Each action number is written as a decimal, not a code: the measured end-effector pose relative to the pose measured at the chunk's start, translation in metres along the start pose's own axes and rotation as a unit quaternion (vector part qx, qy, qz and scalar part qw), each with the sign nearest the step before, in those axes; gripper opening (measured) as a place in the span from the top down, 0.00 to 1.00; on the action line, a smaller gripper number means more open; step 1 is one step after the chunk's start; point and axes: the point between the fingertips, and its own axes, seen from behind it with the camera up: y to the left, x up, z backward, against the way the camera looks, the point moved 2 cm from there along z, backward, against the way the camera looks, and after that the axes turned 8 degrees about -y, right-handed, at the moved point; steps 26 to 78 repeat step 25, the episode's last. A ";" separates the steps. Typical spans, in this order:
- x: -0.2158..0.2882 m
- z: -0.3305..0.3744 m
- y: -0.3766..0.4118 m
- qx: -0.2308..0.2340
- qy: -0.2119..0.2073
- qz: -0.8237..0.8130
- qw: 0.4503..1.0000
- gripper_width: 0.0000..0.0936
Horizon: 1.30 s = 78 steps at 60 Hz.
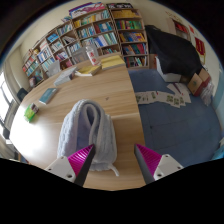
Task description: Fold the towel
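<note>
A light grey towel lies bunched in soft folds on the wooden table, just ahead of my fingers and a little to the left. A thin corner of it trails back toward the gap between the fingers. My gripper is open and empty, its pink pads wide apart. The left finger's tip is at the towel's near edge; the right finger is over bare wood.
A blue cloth covers the table's right half, with small white cards on it. Books and a box lie at the table's far end, a blue book at the left. Bookshelves line the back wall.
</note>
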 end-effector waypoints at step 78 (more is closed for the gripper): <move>-0.043 0.147 -0.022 -0.066 -0.014 -0.052 0.996 0.12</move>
